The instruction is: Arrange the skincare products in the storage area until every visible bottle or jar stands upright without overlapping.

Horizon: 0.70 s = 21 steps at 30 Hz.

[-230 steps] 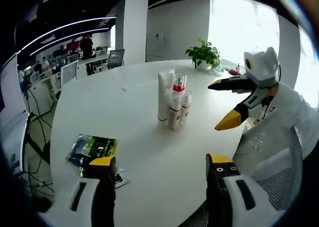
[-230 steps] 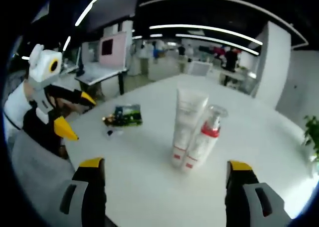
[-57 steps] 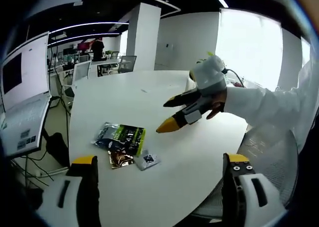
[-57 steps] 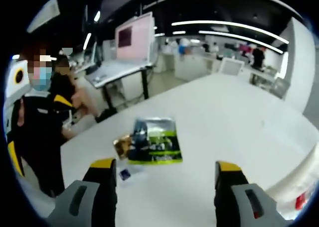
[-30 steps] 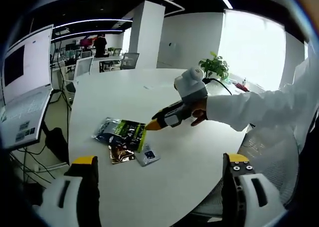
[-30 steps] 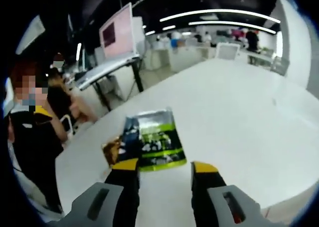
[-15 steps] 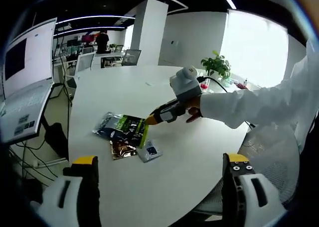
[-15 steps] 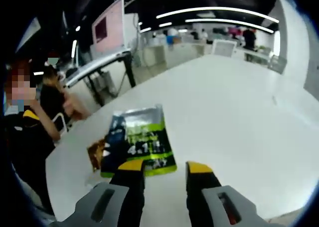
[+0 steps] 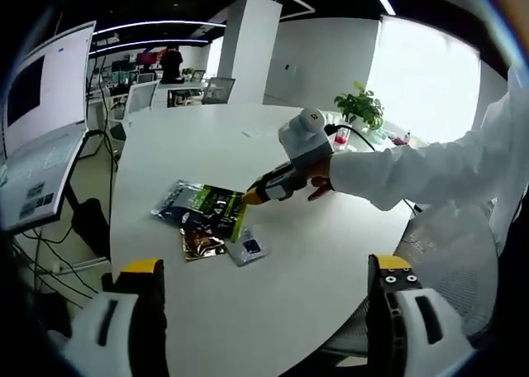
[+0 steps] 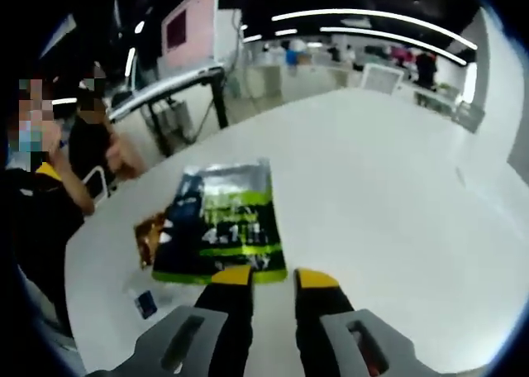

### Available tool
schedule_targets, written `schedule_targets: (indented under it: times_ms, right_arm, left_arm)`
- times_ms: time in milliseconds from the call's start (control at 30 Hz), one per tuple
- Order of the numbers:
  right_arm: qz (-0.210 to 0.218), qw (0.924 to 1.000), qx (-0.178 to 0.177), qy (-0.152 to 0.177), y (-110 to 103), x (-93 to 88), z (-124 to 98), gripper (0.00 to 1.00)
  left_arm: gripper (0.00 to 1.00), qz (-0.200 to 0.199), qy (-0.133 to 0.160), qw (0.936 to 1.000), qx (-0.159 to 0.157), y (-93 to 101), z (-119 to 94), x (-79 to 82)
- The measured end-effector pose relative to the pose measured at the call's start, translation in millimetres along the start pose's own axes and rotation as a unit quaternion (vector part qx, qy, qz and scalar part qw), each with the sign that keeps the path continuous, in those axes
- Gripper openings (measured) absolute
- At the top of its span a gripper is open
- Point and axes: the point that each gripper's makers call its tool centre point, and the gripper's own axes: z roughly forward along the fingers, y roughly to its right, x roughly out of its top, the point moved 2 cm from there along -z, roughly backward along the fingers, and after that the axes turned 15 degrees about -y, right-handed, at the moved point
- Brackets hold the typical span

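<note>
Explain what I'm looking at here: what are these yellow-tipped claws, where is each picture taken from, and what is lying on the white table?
No robot is at work: a person holds a two-jaw gripper in each hand, and a fisheye camera rides on each one, looking forward along its jaws.

In the left gripper view, the left gripper rises from the bottom, jaws wide apart and holding nothing. Across the round white table the person's sleeve and hand carry the right gripper, its tips at the edge of a green and black packet.

The right gripper view looks along that same right gripper: its jaws are nearly together at the near edge of the packet. Whether they pinch it yet, I cannot tell.

Beside the packet lie a small golden-brown sachet and a small pale sachet. A potted plant stands at the far edge.
</note>
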Motion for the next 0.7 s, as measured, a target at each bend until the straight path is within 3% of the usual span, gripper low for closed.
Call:
schedule_targets:
  times_ms: [267,700]
  right_arm:
    - [-0.007,1.0,0.002,0.001,0,2.2,2,0.06]
    - [-0.032,0.9994,-0.01,0.002,2,2.6,3,0.0]
  left_arm:
    - [0.97,-0.008,0.001,1.0,-0.001,-2.1,1,-1.1]
    - [0.94,-0.012,-0.017,0.9998,-0.006,-14.3,22,-0.1]
